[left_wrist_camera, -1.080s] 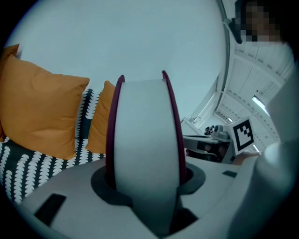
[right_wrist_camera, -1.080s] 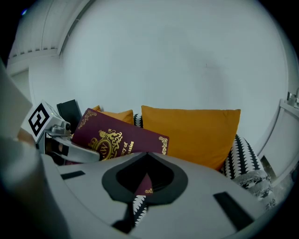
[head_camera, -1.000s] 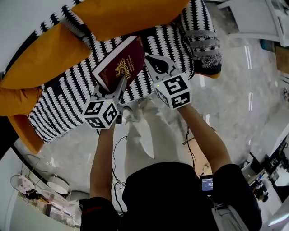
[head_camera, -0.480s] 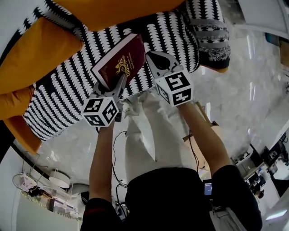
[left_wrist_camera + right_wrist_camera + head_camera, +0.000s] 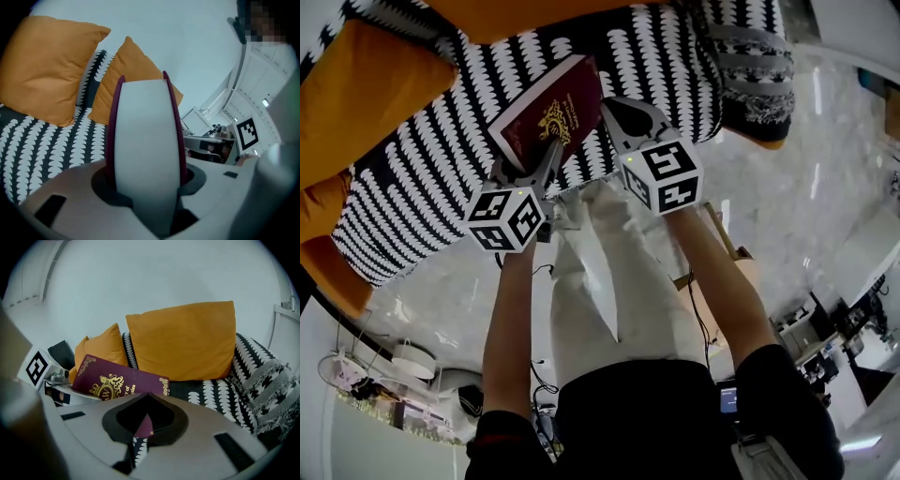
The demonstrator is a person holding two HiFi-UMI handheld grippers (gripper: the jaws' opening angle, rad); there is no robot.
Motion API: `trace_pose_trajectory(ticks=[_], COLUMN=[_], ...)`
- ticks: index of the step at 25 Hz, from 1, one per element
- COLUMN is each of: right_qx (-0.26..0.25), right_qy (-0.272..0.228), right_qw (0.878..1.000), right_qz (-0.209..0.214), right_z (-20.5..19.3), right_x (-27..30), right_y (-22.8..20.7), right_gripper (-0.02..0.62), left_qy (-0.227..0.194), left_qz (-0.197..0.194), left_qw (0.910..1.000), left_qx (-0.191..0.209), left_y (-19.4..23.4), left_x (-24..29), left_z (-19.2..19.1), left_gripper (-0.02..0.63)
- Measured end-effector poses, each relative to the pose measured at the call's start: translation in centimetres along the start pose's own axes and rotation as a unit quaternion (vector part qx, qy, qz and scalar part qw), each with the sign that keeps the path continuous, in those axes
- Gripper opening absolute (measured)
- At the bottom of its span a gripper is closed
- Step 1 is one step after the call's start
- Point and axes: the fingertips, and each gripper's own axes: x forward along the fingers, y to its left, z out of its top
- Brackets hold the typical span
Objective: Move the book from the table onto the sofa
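Maroon gold-crested book (image 5: 551,108), clamped in my left hand-held gripper (image 5: 550,155), points far-right over the black-and-white patterned sofa (image 5: 441,173); right hand-held gripper (image 5: 615,112) closed alongside.

You can read little: your book (image 5: 101,380) carries a gold crest with what looks like a "W" monogram and the fragment "y of" beside it (the rest is hidden).
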Motion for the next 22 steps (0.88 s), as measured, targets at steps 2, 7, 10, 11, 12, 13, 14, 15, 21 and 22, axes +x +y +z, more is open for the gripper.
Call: trace_pose_trajectory(ticks=[2, 7, 10, 11, 12, 13, 14, 15, 21, 22], right_qx=[0.001, 0.01, 0.013, 0.014, 0.016, 0.017, 0.018, 0.02, 0.029, 0.031], right_qy=[0.005, 0.013, 0.018, 0.02, 0.022, 0.023, 0.025, 0.026, 0.035, 0.037], right_qw=[1.0, 1.0, 1.0, 1.0, 1.0, 1.0, 0.999, 0.999, 0.999, 0.999], right_qz=[0.001, -0.006, -0.012, -0.013, -0.013, -0.013, -0.013, -0.013, -0.013, -0.013], right_z=[-0.7, -1.8, -2.8, -3.2, -3.5, -3.7, -3.9, -4.1, -5.3, -5.6], right_x=[0.5, 0.6, 0.7, 0.7, 0.8, 0.9, 1.1, 1.2, 1.5, 1.6], right_y=[0.5, 0.2, -1.2, -1.7, -2.1, -2.3, -2.5, -2.6, -2.4, -2.3], right_gripper=[0.017, 0.017, 0.017, 0.017, 0.017, 0.017, 0.017, 0.017, 0.017, 0.017], left_qy=[0.001, 0.016, 0.027, 0.033, 0.038, 0.044, 0.049, 0.054, 0.057, 0.057], left_qz=[-0.001, -0.013, -0.026, -0.03, -0.033, -0.035, -0.036, -0.036, -0.043, -0.044], left_qw=[1.0, 0.9998, 0.9993, 0.999, 0.9987, 0.9984, 0.9981, 0.9979, 0.9969, 0.9967], left_qx=[-0.004, -0.006, -0.007, -0.007, -0.007, -0.007, -0.008, -0.009, -0.032, -0.037], left_y=[0.7, 0.7, -0.1, -0.4, -0.5, -0.5, -0.4, -0.3, 0.5, 0.7], left_x=[0.1, 1.5, 3.4, 4.1, 4.8, 5.4, 5.9, 6.3, 7.0, 7.0], left_z=[-0.6, -2.1, -3.1, -3.5, -3.9, -4.3, -4.6, -4.9, -5.4, -5.4], left_gripper=[0.226, 0.226, 0.227, 0.227, 0.227, 0.227, 0.227, 0.227, 0.227, 0.227])
